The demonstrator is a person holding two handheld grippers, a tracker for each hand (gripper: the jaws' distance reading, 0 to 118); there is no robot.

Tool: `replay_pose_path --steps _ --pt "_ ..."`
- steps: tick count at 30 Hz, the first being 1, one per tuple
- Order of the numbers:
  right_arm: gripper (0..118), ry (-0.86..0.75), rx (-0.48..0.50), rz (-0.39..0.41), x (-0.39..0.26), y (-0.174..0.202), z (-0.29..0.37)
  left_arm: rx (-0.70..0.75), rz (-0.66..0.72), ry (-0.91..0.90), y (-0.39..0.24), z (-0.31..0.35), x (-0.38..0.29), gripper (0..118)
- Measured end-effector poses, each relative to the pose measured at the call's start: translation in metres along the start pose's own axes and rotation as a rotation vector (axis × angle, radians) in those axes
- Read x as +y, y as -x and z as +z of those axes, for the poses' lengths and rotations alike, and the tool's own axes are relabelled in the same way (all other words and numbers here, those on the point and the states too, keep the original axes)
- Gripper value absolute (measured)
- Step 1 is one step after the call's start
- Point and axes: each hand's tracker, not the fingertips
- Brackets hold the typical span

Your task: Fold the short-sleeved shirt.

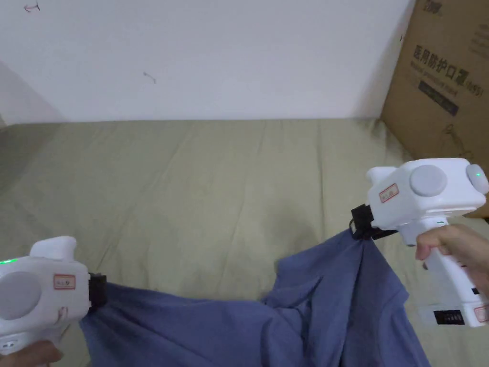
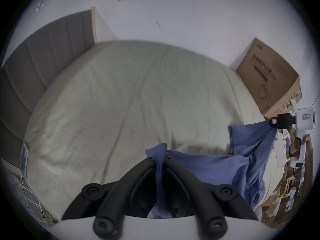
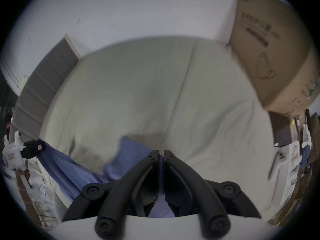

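Observation:
A blue short-sleeved shirt (image 1: 286,325) hangs stretched between my two grippers over the near edge of the bed. At the lower left of the head view my left gripper (image 1: 101,292) is shut on one edge of the shirt; in the left gripper view blue cloth (image 2: 199,164) is pinched between its black jaws (image 2: 160,158). My right gripper (image 1: 359,228), held higher at the right, is shut on another part of the shirt; in the right gripper view the cloth (image 3: 131,150) runs between its closed jaws (image 3: 161,153). The shirt sags and bunches in the middle.
The bed is covered with a wrinkled olive-green sheet (image 1: 215,191). A large cardboard box (image 1: 444,81) stands at the far right corner against the white wall. A grey padded headboard (image 2: 43,56) is at the left. Clutter lies beside the bed at the right (image 2: 294,183).

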Motion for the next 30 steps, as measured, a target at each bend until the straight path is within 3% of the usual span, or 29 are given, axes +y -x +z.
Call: replay_pose_path --steps 8,12,14,17,20,30 --pt "5 -0.256 -0.057 -0.053 0.017 -0.026 0.151 0.026 0.014 -0.243 0.010 0.116 0.059 1" --pt "5 -0.353 0.029 -0.151 0.014 -0.041 0.207 0.029 0.002 -0.315 0.014 0.166 0.078 1" --pt "5 -0.387 0.058 -0.158 0.012 -0.039 0.228 0.022 -0.005 -0.356 0.011 0.186 0.084 1" --pt "5 -0.406 0.023 -0.105 0.016 -0.028 0.249 0.039 -0.045 -0.403 0.003 0.211 0.095 1" --pt "5 -0.422 0.015 -0.104 0.033 -0.020 0.264 0.042 -0.055 -0.427 0.000 0.227 0.112 1" --pt "5 -0.543 0.052 -0.215 0.145 0.002 0.309 0.120 -0.081 -0.494 -0.009 0.247 0.226 1"
